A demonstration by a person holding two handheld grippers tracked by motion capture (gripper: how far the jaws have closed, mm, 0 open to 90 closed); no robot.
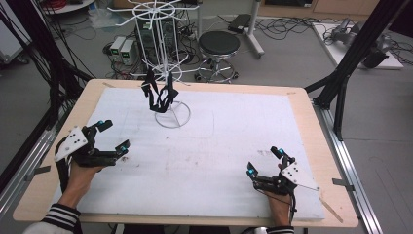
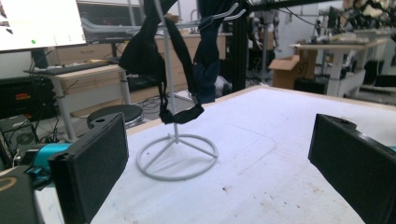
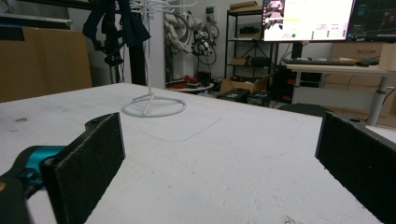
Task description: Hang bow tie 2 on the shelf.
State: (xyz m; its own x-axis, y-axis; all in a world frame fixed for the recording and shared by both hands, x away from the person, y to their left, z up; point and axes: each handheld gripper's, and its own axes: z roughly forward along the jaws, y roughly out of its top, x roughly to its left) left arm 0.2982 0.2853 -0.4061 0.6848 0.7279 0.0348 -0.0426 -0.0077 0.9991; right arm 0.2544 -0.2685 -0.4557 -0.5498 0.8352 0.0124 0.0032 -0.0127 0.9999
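Left gripper (image 1: 113, 135): near the left edge of the bench (image 1: 311, 126), held low over the white mat (image 1: 234, 141), jaws wide apart, nothing between them. Hand (image 1: 80, 178) grips it from below; striped sleeve cuff (image 1: 61, 217) at the front-left corner.

Right gripper (image 1: 265, 161): toward the front-right corner of the mat, jaws likewise spread wide and empty, aimed toward the far left.

White wire rack (image 1: 163, 53): stands on the mat near the far edge, left of centre, on a ring base (image 1: 172, 115) with 1 upright post. Well apart from both grippers.

Black straps (image 1: 158, 92): hang from the rack's lower hooks, draped beside the post, lowest loop just above the ring base without touching the mat. In the left gripper view the straps (image 2: 177, 70) hang straight ahead between the 2 jaws, farther off. In the right gripper view the rack's base (image 3: 154, 106) sits ahead to the left, straps (image 3: 114, 25) high above it.

Mat shows scattered dark smudges.
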